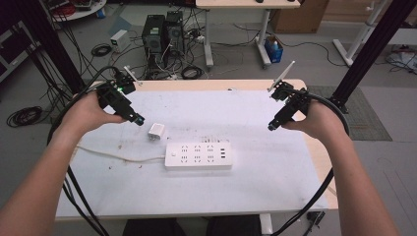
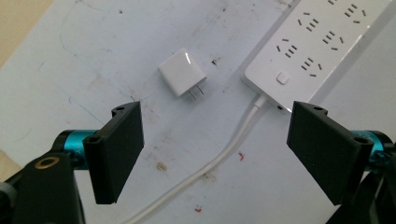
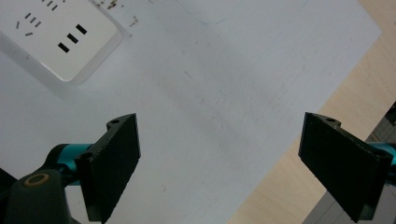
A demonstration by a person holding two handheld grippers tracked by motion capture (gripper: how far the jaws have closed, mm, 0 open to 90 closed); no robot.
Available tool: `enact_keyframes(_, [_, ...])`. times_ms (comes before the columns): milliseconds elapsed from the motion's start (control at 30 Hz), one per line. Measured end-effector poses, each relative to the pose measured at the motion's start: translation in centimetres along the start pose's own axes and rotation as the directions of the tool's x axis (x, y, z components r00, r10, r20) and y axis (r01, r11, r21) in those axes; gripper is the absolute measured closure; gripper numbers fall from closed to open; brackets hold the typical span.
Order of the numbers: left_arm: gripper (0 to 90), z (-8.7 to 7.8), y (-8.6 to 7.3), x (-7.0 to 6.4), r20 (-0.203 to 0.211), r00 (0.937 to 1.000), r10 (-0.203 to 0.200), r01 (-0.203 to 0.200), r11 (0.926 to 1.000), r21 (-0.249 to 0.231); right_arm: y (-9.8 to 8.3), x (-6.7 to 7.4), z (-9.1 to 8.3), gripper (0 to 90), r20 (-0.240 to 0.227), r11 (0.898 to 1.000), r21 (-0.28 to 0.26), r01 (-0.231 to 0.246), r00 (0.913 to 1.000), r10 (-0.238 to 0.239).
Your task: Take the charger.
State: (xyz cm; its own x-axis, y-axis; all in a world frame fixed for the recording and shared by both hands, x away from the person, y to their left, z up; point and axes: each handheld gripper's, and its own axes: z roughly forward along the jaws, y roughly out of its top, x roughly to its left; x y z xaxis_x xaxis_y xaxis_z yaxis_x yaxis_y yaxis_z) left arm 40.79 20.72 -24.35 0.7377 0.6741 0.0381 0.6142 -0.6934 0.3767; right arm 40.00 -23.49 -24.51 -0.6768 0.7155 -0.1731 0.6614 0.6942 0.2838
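A white power strip [image 1: 198, 156] lies in the middle of the white table sheet, its cord running off to the left. A small white plug adapter [image 1: 157, 131] rests just above its left end, prongs toward the strip in the left gripper view [image 2: 182, 72]. My left gripper [image 1: 138, 119] hovers at the table's left, jaws open and empty, pointing at the adapter; its jaws frame it in the left gripper view [image 2: 217, 154]. My right gripper [image 1: 272, 127] hovers at the right, open and empty [image 3: 219, 170]. One end of the power strip [image 3: 60, 35] lies beyond its jaws.
The table sheet [image 1: 255, 191] has a wooden edge [image 1: 322, 157] exposed at the right. The strip's white cord [image 1: 113, 156] trails across the left part. Behind the table stand computer towers [image 1: 162, 32], cables and another desk's legs.
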Motion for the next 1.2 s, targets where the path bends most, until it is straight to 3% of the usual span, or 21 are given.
enact_keyframes(133, [19.0,1.2,0.2,0.5,0.006,0.9997,-0.024,0.024,0.9997,0.01,0.0,0.0,0.1,12.1,-0.002,1.0,-0.002,0.001,1.0,-0.001])
enact_keyframes(233, [19.0,3.0,0.5,0.7,-0.002,0.9986,-0.052,0.052,0.9982,0.031,-0.1,-0.2,0.2,12.1,0.0,1.0,-0.006,-0.014,0.9999,0.014])
enact_keyframes(400, [18.9,5.5,1.0,1.1,-0.002,0.9915,-0.13,0.13,0.9897,0.061,-0.2,-0.4,0.5,12.1,-0.002,1.0,-0.009,-0.006,1.0,0.006])
enact_keyframes(533, [18.9,7.6,1.4,1.3,-0.008,0.9868,-0.162,0.162,0.9833,0.083,-0.2,-0.4,0.7,12.1,-0.005,1.0,-0.01,-0.011,0.9999,0.011])
enact_keyframes(733, [18.9,10.3,1.6,1.6,-0.002,0.9822,-0.188,0.187,0.9766,0.106,-0.3,-0.6,0.8,12.1,-0.004,1.0,-0.02,-0.006,1.0,0.006])
enact_keyframes(867, [19.0,12.1,1.6,1.9,-0.004,0.9753,-0.221,0.22,0.967,0.129,-0.5,-0.6,1.0,12.1,-0.005,1.0,-0.019,-0.015,0.9999,0.014])
enact_keyframes(1000, [19.0,13.4,1.6,2.1,-0.01,0.9765,-0.215,0.214,0.9646,0.154,-0.6,-0.7,1.1,12.1,-0.004,1.0,-0.024,-0.019,0.9998,0.019])
enact_keyframes(1033, [19.0,13.8,1.6,2.0,-0.007,0.9725,-0.233,0.231,0.962,0.145,-0.7,-0.7,1.2,12.1,-0.006,0.999,-0.027,-0.019,0.9998,0.018])
enact_keyframes(1100, [19.0,14.4,1.6,2.2,-0.013,0.977,-0.213,0.212,0.9627,0.168,-0.8,-0.7,1.2,12.1,-0.005,0.999,-0.03,-0.012,0.9999,0.012])
enact_keyframes(1200, [19.0,15.2,1.5,2.2,-0.014,0.9731,-0.23,0.229,0.9579,0.173,-0.9,-0.7,1.4,12.1,-0.009,0.999,-0.028,-0.021,0.9998,0.02])
